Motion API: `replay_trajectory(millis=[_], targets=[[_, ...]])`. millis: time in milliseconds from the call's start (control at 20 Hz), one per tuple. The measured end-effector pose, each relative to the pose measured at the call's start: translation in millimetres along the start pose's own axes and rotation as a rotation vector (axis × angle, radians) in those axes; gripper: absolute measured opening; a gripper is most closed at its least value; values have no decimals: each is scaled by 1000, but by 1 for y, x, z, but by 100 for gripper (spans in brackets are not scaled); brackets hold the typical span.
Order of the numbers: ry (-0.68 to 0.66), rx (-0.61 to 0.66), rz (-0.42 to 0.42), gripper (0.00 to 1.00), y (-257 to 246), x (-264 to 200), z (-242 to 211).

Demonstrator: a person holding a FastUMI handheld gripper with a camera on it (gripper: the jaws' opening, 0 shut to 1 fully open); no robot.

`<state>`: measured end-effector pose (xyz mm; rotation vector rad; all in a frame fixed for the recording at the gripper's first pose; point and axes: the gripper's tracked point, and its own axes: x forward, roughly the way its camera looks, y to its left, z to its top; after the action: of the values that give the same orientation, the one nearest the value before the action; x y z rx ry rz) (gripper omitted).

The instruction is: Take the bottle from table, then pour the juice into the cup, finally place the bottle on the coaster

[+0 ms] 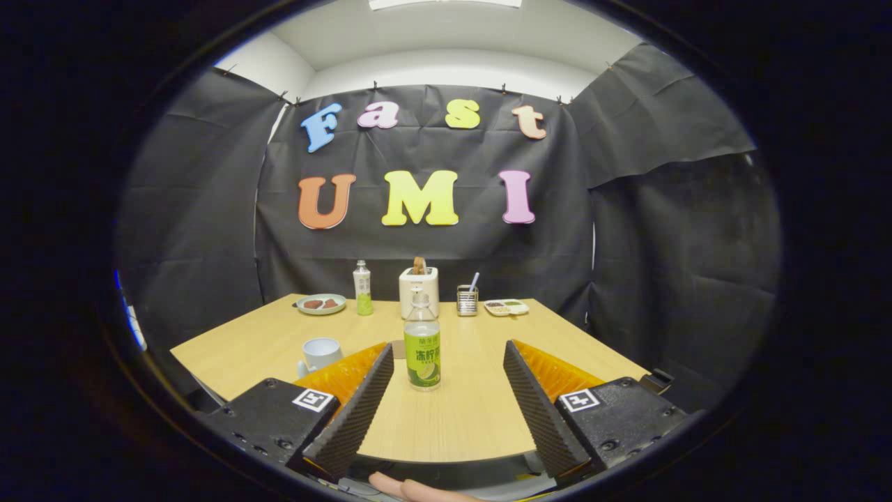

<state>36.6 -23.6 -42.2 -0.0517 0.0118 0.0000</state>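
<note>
A clear juice bottle with a green label and a white cap stands upright on the wooden table. It is between my fingers, nearer the left one, and touches neither. My gripper is open wide, low over the table's near edge. A pale cup stands left of the bottle, partly hidden behind my left finger. A small brown flat piece, perhaps the coaster, peeks out between the left fingertip and the bottle.
Along the table's far edge stand a plate with food, a second bottle, a white toaster, a metal holder and a small dish. A person's finger shows under the gripper.
</note>
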Motion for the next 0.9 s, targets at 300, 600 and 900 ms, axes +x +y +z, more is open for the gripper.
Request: replay_trajectory(millis=[300,600,900], targets=[[37,24,24,100,-2,56,-5],[49,0,26,100,-1,107,-23],[55,-34,73,100,18,148,-41]])
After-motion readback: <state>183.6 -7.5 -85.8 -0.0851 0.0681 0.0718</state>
